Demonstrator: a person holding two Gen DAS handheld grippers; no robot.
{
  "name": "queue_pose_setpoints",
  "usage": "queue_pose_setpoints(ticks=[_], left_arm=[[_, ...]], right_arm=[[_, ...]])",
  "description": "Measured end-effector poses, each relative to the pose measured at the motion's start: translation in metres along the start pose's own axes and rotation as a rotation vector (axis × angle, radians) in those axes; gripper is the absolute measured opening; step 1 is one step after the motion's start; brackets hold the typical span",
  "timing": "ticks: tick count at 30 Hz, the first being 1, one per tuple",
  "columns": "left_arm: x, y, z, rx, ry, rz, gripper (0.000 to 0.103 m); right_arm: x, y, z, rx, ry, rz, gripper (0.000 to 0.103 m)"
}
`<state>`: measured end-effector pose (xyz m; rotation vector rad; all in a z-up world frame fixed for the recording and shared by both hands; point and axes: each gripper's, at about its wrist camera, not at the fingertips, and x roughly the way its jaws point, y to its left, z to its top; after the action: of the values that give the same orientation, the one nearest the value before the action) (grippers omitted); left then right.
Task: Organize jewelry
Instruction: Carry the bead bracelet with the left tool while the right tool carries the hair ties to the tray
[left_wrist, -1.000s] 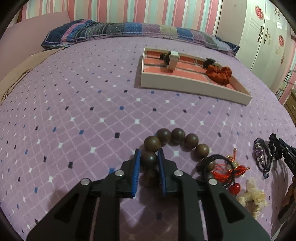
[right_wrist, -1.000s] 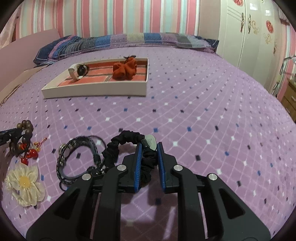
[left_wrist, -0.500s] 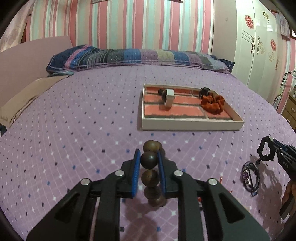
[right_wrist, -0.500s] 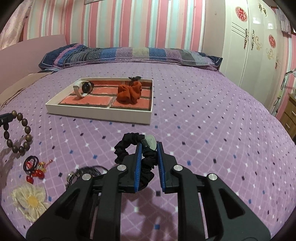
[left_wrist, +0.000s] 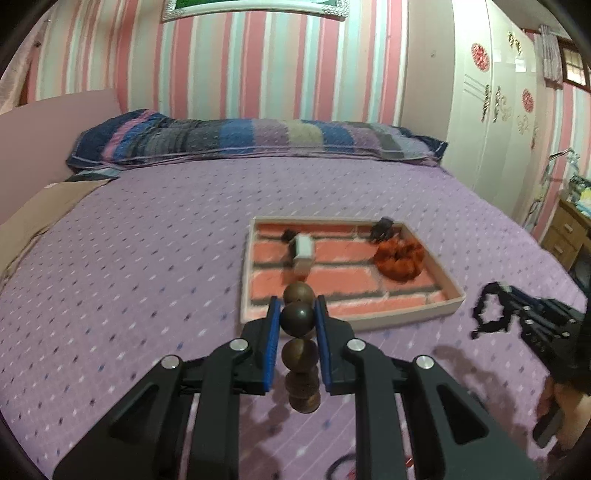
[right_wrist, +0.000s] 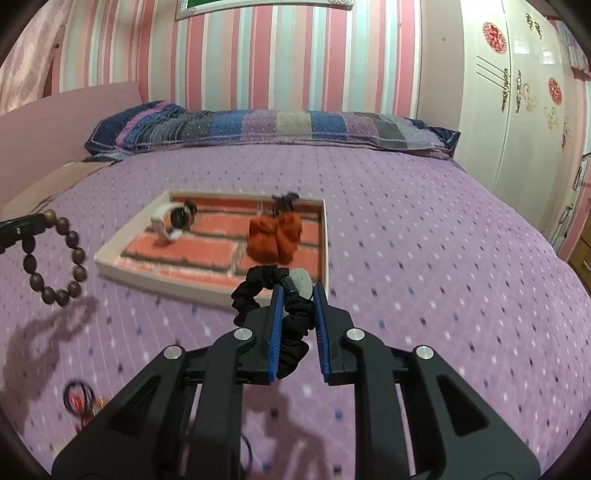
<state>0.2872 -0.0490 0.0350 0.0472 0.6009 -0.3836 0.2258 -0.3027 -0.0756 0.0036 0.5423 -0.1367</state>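
Beads (left_wrist: 297, 314): lifted clear of the bedspread (left_wrist: 147, 258) since a second ago, now hanging as a loop from the left gripper (left_wrist: 297, 317), which is clenched on one bead. Scrunchie (right_wrist: 273, 302), black, likewise up off the bed, pinched in the right gripper (right_wrist: 298, 306). Both have closed on the tray (left_wrist: 354, 321), now just ahead of each. Judgement: pickup done, carry nearly over, drop-off next.

Tray near wall sits between grippers and floor; the dangling loops must clear it. Inside: watch (left_wrist: 303, 253) back left, orange scrunchie (left_wrist: 399, 256) back right, front rows bare. Grippers well apart; open bedspread all round. Hair ties (right_wrist: 77, 398) left behind on the bed.
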Motion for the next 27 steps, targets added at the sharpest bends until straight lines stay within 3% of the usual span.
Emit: queue_pose_setpoints(ticks=[10, 15, 20, 27], left_arm=[[0.085, -0.016, 0.038, -0.048, 0.09, -0.11, 0.019], [0.134, -0.002, 0.034, -0.072, 0.159, -0.07, 0.019], [0.169, 0.018, 0.027, -0.061, 0.208, 0.016, 0.019], [0.186, 0.026, 0.02, -0.025, 0.223, 0.07, 0.02]], right_arm=[[0.078, 0.025, 0.054, -0.01, 0.055, 0.031, 0.017], [0.121, 0.027, 0.055, 0.01, 0.125, 0.031, 0.017], [0.155, 0.025, 0.044, 0.051, 0.206, 0.01, 0.017], [0.173, 0.028, 0.042, 0.067, 0.241, -0.008, 0.017]])
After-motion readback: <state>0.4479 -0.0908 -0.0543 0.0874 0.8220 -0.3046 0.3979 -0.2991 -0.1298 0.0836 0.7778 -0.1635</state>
